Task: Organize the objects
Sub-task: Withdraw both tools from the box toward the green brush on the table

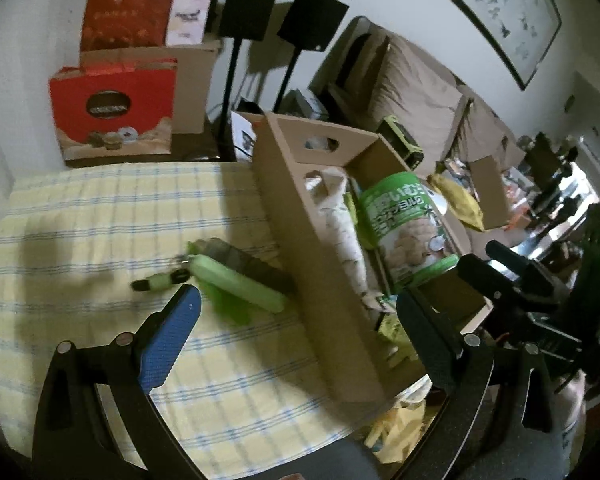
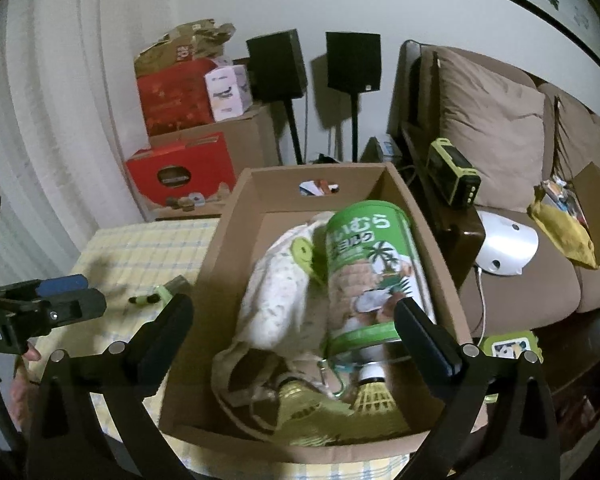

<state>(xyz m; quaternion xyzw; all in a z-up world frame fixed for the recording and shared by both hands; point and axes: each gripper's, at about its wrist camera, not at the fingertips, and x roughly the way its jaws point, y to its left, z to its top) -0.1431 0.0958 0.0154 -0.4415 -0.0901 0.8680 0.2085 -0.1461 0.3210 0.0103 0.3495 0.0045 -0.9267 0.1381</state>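
— Yellow checked tablecloth [image 1: 100,216] fills the frame's left; where's the box?
— Cardboard box [image 2: 228,280] centre, green can [image 2: 374,264] inside. Your left gripper [image 1: 296,344] and right gripper [image 2: 294,344] both gape, holding nothing.

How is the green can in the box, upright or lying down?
Lying down. The green can rests on its side in the box, leaning on the white cloth.

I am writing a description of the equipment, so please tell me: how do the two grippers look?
Both are black, with angular frames and round silver screws. The left gripper has blue textured fingers. The right gripper has black fingers. In the right wrist view, white lettering marks the left gripper's body.
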